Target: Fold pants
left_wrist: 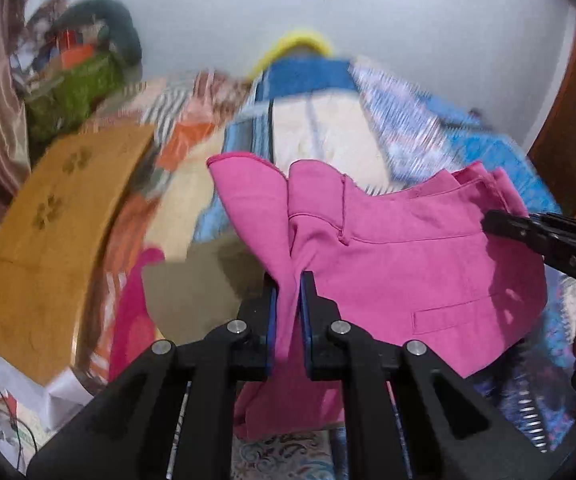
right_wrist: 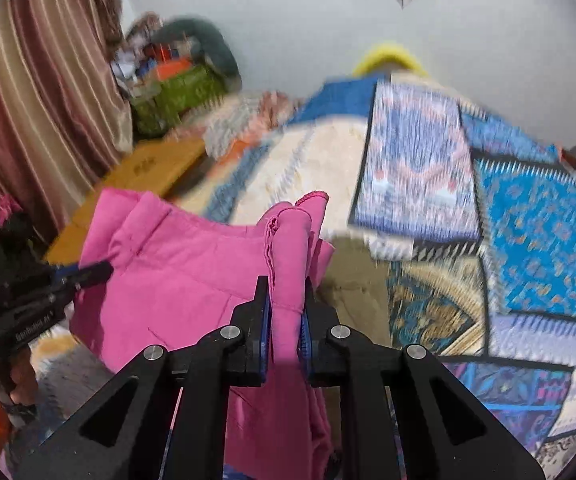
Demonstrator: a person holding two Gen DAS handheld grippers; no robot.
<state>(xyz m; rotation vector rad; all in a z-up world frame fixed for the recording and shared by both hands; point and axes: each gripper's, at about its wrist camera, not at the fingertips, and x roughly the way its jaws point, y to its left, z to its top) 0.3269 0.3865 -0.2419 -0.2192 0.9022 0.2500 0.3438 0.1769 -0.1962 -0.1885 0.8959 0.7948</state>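
Pink pants [left_wrist: 407,264] hang in the air above a bed, held at two places along their top edge. My left gripper [left_wrist: 288,280] is shut on a bunched fold of the pink cloth. My right gripper [right_wrist: 286,286] is shut on another bunched edge of the pants [right_wrist: 192,264]. The right gripper also shows at the right edge of the left wrist view [left_wrist: 495,222], clamped on the cloth. The left gripper shows at the left of the right wrist view [right_wrist: 96,272], its tips on the cloth. The lower part of the pants hangs below both grippers.
A patchwork quilt in blue, cream and orange [right_wrist: 527,220] covers the bed. A mustard cloth with paw prints [left_wrist: 60,232] lies at the left. A striped curtain [right_wrist: 36,92] hangs at the left. A pile of clothes and a green bag [right_wrist: 176,92] sit by the white wall.
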